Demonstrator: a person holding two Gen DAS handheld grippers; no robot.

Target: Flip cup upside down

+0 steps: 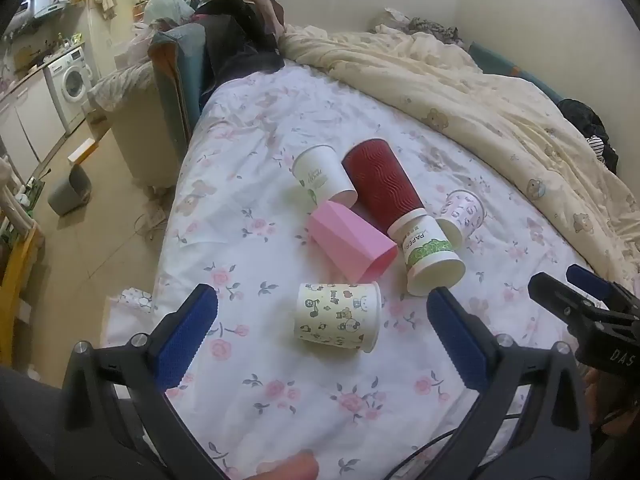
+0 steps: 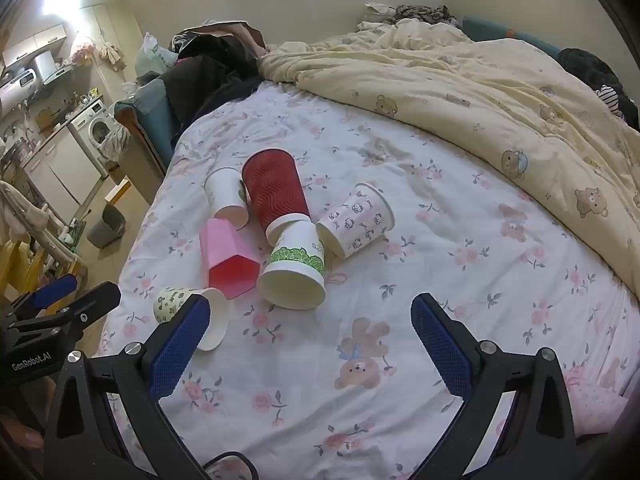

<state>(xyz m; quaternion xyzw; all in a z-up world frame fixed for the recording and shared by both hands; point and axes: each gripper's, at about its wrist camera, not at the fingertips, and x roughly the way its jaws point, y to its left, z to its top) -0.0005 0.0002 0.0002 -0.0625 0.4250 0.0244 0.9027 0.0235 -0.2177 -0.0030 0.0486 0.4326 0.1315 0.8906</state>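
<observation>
Several cups lie on their sides on the floral bedsheet (image 1: 248, 360). A cartoon-print paper cup (image 1: 338, 317) lies nearest, between the open fingers of my left gripper (image 1: 320, 300), which is empty. Behind it lie a pink faceted cup (image 1: 352, 240), a white cup with a green band (image 1: 430, 258), a tall red ribbed cup (image 1: 380, 180), a white cup with green print (image 1: 322, 176) and a small pink-print cup (image 1: 466, 210). My right gripper (image 2: 310, 308) is open and empty, just short of the green-band cup (image 2: 294, 272). The cartoon-print cup (image 2: 188, 312) is partly hidden by its left finger.
A cream bear-print duvet (image 1: 480, 92) is bunched along the far and right side of the bed. Dark clothes and bags (image 1: 236, 36) pile at the far left corner. The bed's left edge drops to a floor with a grey bin (image 1: 70, 194) and a washing machine (image 1: 70, 80).
</observation>
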